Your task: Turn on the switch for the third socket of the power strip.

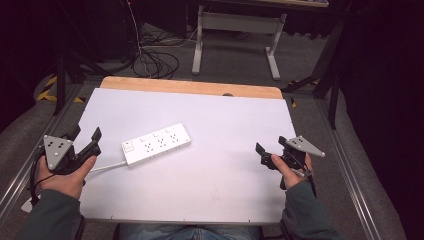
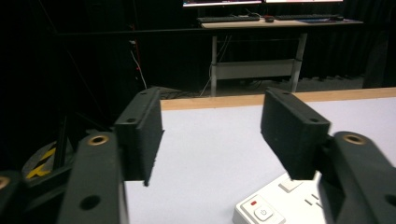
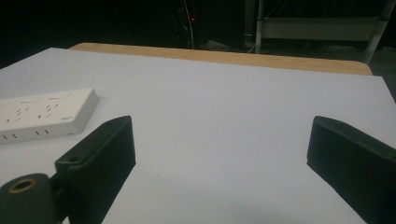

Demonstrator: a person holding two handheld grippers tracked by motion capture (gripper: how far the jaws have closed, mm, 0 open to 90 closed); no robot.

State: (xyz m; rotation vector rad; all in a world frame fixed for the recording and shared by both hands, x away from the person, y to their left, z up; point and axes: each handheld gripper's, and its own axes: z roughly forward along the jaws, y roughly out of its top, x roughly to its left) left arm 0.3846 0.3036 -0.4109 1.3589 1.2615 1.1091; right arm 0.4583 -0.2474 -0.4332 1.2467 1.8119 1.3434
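White power strip (image 1: 156,144) lies between wide-open left tongs (image 1: 86,136) and right tongs (image 1: 270,147), both empty.

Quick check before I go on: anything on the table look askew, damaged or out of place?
Nothing stands out. The white power strip lies flat on the table, set at an angle, its cable trailing toward the left gripper. Both the left and right gripper are open and apart from it.

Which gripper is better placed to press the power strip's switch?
Probably the left gripper: it sits open beside the power strip, whose switch end faces it; the right gripper is farther off.
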